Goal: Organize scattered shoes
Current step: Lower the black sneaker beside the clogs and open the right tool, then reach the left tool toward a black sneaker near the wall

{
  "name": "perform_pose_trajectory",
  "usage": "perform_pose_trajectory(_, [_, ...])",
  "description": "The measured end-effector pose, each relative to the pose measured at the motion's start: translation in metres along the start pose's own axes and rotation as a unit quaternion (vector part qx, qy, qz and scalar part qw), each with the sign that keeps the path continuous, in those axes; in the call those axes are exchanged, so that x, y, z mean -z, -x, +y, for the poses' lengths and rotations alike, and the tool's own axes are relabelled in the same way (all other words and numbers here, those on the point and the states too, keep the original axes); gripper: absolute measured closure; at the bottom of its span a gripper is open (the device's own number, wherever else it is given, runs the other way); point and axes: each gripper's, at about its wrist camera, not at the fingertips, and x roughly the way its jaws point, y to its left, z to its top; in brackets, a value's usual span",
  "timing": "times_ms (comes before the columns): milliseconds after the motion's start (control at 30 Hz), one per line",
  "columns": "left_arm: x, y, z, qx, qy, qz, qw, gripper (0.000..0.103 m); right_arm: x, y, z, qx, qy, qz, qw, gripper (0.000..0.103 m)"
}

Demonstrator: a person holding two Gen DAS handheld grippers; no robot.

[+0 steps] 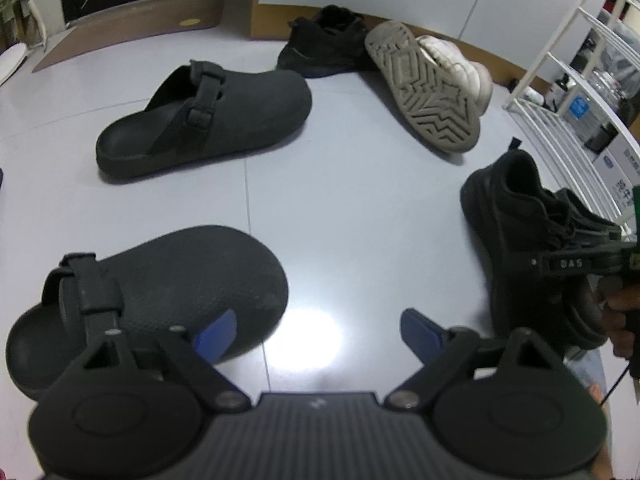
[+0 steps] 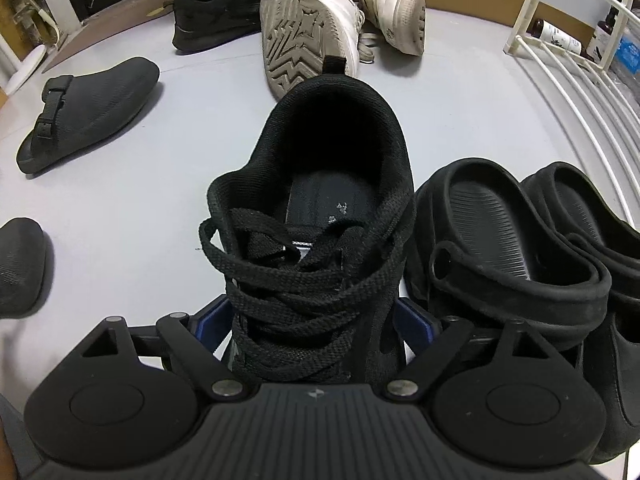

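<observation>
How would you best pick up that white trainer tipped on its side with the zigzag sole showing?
Grip the white trainer across its narrow thickness, one finger on the grey zigzag sole, the other on the upper, coming down from above. Lying on its side, it offers that slim width upward. The second white trainer crowds its upper side.

Left gripper (image 1: 316,330) angled down, jaws wide and empty, right gripper (image 2: 316,320) angled down, jaws spread wide

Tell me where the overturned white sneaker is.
The overturned white sneaker lies on its side, sole showing, at the back of the floor between the black sneaker and its white mate.
</observation>
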Motion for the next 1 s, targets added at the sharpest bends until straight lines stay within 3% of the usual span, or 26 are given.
perform_pose_trajectory(233, [-0.024,0.006,0.002,-0.004,-0.014,-0.034,0.9993,0.014,0.006,0.033,-0.005,0.001,0.001,-0.025,1.0,0.014])
perform_pose_trajectory(467, [-0.066,0.009,-0.005,-0.007,-0.048,-0.066,0.9967,0.014,0.028,0.051,-0.011,-0.048,-0.017,-0.022,0.998,0.014])
perform_pose_trajectory(633, [-0.11,0.016,-0.011,0.008,-0.056,-0.067,0.9961,0.014,0.033,0.06,-0.017,-0.04,-0.018,-0.036,0.998,0.013])
perform_pose_trajectory(867, [-0.186,0.034,-0.03,0.005,-0.077,-0.088,0.9931,0.012,0.028,0.078,-0.029,-0.029,-0.009,-0.098,0.995,0.005])
perform_pose_trajectory(1000, [-0.226,0.037,-0.047,-0.016,-0.1,-0.11,0.9888,0.012,0.024,0.082,-0.038,-0.039,-0.024,-0.108,0.993,0.003])
